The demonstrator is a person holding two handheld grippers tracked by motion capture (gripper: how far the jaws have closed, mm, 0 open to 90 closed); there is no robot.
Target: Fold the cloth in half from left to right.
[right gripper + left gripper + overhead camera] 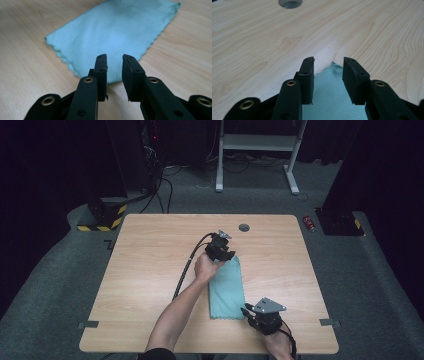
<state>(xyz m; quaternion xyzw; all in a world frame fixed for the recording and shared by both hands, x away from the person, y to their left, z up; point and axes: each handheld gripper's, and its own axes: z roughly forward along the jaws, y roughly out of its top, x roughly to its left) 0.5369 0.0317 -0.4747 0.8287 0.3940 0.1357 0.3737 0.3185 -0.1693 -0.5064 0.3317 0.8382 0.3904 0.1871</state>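
Both grippers' jaws parted, gripping nothing: right gripper (114, 60) narrow at the teal cloth's (227, 287) near edge, left gripper (328, 62) wider over the far corner. Folded cloth flat mid-table (150, 250). Risk: pads dragging fabric, disturbing fold.

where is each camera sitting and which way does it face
high view: above the person's side, looking forward and down on the table; a forearm, both hands, left claw and right claw show.
left gripper view: rides the left claw, facing along its open jaws over the far edge of the teal cloth.
right gripper view: rides the right claw, jaws apart, facing the cloth's near end.
shared: all three show the cloth and wooden tabletop.
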